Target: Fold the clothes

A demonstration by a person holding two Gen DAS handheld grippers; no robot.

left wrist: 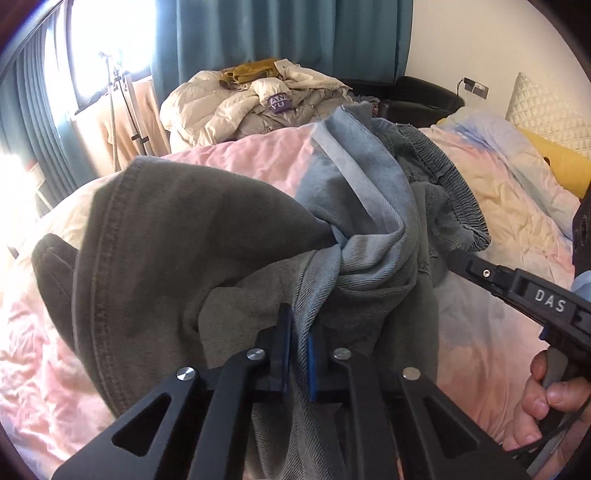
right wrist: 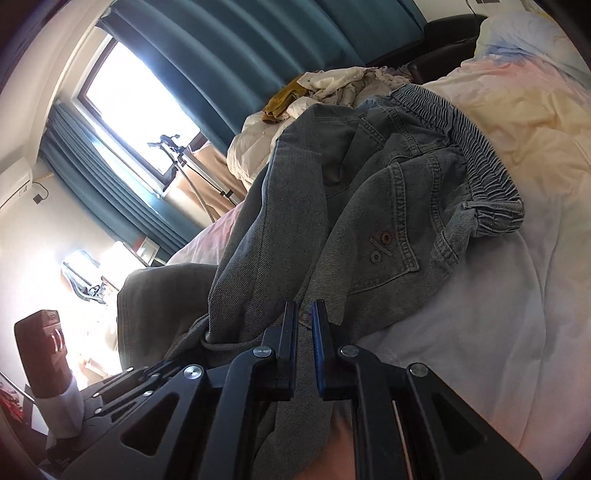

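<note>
Jeans lie bunched on the bed's pastel quilt, and both grippers have hold of them. The left gripper has its jaws drawn narrow around a fold of denim that runs up between the blue pads; ahead of those jaws the cloth rises in a dark hump to the left and a paler, inside-out leg straight ahead. The elastic waistband lies ahead and to the right of them.

The right gripper is likewise pinched nearly closed on a denim edge, the cloth passing between its fingers and hanging below them. Ahead of its jaws sits a back pocket with two rivets, and beyond that the waistband, resting on the quilt.

In the left wrist view the right gripper reaches in from the right, its tip at the denim, the hand on its handle.

Far ahead of both, a heap of pale clothes sits before teal curtains.
</note>
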